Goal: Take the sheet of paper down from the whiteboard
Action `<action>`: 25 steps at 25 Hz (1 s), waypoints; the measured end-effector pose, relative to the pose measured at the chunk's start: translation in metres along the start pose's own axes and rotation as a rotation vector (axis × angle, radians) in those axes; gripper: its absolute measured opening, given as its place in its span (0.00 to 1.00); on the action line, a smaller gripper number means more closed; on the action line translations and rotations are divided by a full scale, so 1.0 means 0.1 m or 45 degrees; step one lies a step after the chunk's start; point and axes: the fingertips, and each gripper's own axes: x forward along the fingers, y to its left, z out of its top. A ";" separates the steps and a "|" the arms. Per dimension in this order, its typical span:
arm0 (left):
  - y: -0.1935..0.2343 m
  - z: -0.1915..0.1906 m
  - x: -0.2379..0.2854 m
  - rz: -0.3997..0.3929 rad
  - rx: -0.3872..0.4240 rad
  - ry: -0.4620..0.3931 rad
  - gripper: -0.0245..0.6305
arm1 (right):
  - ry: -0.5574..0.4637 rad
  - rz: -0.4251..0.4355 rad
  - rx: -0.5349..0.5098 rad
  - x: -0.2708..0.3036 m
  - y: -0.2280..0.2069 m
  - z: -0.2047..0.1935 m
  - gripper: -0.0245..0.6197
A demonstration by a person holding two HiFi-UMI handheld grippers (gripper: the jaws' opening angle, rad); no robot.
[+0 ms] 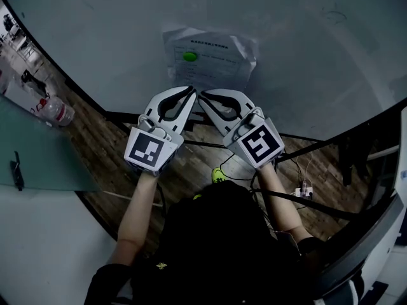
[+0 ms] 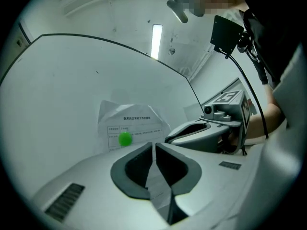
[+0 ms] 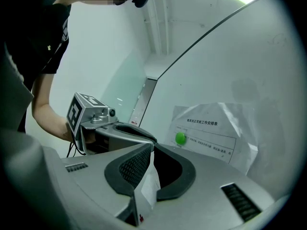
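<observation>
Left gripper [image 2: 153, 145] and right gripper [image 3: 152, 145] are each pinched on the sheet's [image 1: 213, 59] near edge; the magnet [image 1: 189, 56] pins it to the board [image 1: 305, 43]. I'd pull evenly; firm grips, no tearing.

Dim, fisheye-warped views; ceiling light [image 2: 157, 40] glares overhead.

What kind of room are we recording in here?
Likely an office or meeting room: a large whiteboard with a printed sheet of paper pinned by a green magnet, and a wood-look floor with trailing cables.
</observation>
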 end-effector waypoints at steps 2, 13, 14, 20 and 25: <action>0.05 0.00 0.03 0.014 0.025 0.008 0.11 | -0.002 -0.010 -0.010 0.01 -0.05 0.01 0.09; 0.23 0.12 0.20 0.074 0.154 0.025 0.18 | 0.024 -0.040 -0.056 0.06 -0.22 0.05 0.13; 0.24 0.13 0.21 0.084 0.174 0.030 0.19 | 0.027 -0.041 -0.055 0.07 -0.23 0.05 0.14; 0.28 0.13 0.32 0.102 0.226 0.056 0.24 | 0.036 -0.035 -0.067 0.10 -0.28 0.03 0.17; 0.33 0.13 0.36 0.131 0.248 0.071 0.29 | 0.050 -0.032 -0.072 0.10 -0.33 0.03 0.19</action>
